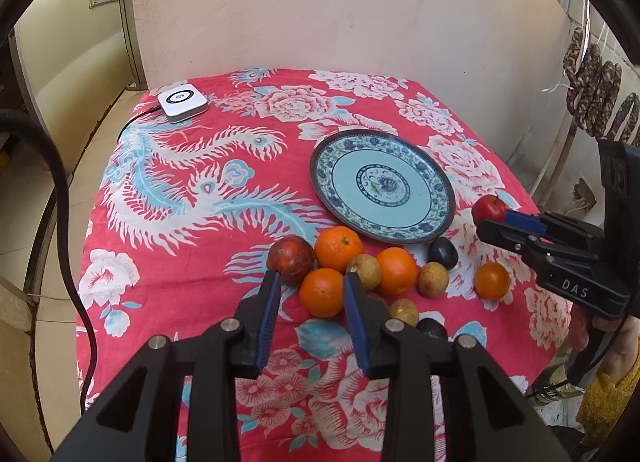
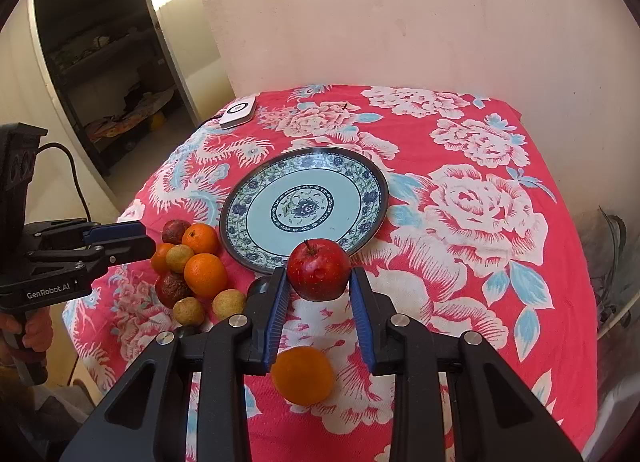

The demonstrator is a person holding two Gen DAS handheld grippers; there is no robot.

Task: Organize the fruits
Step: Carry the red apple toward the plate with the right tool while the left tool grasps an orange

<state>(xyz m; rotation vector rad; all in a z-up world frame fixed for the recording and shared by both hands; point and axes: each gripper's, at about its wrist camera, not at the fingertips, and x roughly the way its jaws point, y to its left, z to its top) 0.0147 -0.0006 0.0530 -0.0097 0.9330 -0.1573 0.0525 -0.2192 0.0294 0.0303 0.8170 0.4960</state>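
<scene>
The right claw point(image 2: 319, 278) is closed on a red apple point(image 2: 319, 270): both blue pads point(image 2: 280, 302) are pressed against its sides, and the apple is held at the near rim of the patterned plate point(image 2: 240, 230). In the left wrist view the same apple point(image 1: 489, 209) is seen at the tip of the right claw point(image 1: 494, 220), beside the plate point(image 1: 400, 236), which carries nothing.

The left claw point(image 1: 310, 286) is spread a little, and nothing is pinched by it. A small orange point(image 1: 322, 292) is seen in the gap between its blue pads point(image 1: 269, 302), but whether the pads touch it cannot be told; in the right wrist view the left claw point(image 2: 142, 240) is seen beside the heap, with a narrow gap between its fingers.

The remaining fruit is heaped on the flowered cloth point(image 2: 480, 262) of the bench, just left of the plate: more oranges point(image 1: 338, 248), pale brown round fruits point(image 1: 433, 279), dark reddish fruits point(image 1: 291, 259) and two near-black ones point(image 1: 443, 253). One orange point(image 2: 302, 376) lies apart, under the right claw. A white box point(image 1: 182, 101) lies at the far corner.
</scene>
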